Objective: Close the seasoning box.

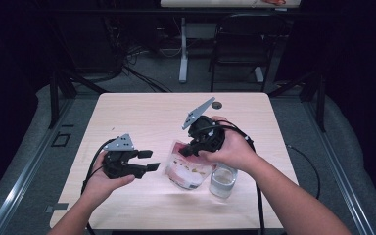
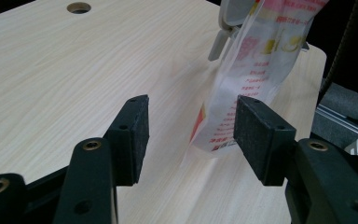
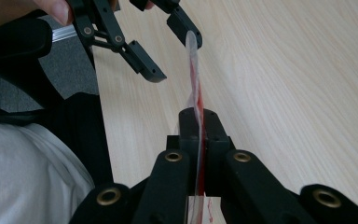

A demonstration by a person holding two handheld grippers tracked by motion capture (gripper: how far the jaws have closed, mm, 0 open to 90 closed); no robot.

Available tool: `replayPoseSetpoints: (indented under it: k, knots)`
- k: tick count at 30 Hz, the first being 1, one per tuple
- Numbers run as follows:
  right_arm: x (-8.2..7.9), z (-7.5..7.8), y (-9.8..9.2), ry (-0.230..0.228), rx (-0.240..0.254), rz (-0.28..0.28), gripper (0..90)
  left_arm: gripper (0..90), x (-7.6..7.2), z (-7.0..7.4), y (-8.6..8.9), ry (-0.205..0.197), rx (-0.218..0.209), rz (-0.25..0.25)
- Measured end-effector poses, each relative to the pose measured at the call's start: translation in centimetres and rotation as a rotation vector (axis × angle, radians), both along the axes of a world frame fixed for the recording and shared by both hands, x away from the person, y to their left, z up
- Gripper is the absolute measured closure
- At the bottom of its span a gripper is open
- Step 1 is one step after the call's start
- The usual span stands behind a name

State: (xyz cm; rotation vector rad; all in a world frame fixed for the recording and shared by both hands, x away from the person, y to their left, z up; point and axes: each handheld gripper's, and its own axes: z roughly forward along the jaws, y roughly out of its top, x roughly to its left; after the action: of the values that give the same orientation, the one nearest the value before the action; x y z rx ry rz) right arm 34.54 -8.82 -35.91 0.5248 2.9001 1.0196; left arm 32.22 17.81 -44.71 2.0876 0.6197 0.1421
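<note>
Forearms entering from below, one gripper in each hand. Right gripper: jaws clamped tight on top edge of pink-and-white plastic pouch, held upright with base on wooden counter. Left gripper: jaws spread wide, gripping nothing, just beside pouch on its left; pouch edge seen between the two pads in left gripper view, untouched. Clear glass just right of pouch.

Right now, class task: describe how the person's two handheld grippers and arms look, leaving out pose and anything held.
Both the left gripper and the right gripper are black, each with two flat rectangular jaws, brass-coloured pivot rivets, a trailing black cable and a grey three-cornered plate drilled with small holes. The forearms are bare, with no sleeves showing.
</note>
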Motion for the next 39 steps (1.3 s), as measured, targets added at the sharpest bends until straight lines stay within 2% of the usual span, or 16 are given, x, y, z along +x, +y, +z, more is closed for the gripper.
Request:
replayPoseSetpoints:
  k: [3, 10, 18, 20, 28, 32, 39]
  knots:
    - [-0.1, 0.1, -0.1, 0.000, 0.012, 0.000, 90.0, 44.3, 0.0, -0.1, -0.3, 0.001, 0.002, -0.021]
    - [-0.2, 0.3, -0.3, -0.007, 0.008, 0.002, 90.0, 41.7, 0.2, -0.3, -0.6, 0.007, -0.014, -0.033]
    - [-0.4, 1.1, -0.3, -0.027, 0.023, 0.016, 89.9, 40.4, 0.3, -0.5, -1.3, 0.016, -0.027, -0.069]
    - [-0.5, 1.2, -0.3, -0.028, 0.027, 0.017, 90.0, 39.8, 0.4, -0.6, -1.7, 0.013, -0.017, -0.081]
    - [-0.7, 1.5, -0.3, -0.031, 0.039, 0.029, 90.0, 38.9, 0.5, -1.3, -2.7, 0.025, -0.020, -0.110]
    - [-0.7, 1.6, -0.3, -0.035, 0.034, 0.033, 89.9, 37.6, 0.5, -1.5, -3.1, 0.018, -0.020, -0.130]
    - [-0.7, 1.6, -0.4, -0.037, 0.036, 0.042, 89.9, 36.4, 0.4, -1.9, -3.9, 0.021, 0.001, -0.154]
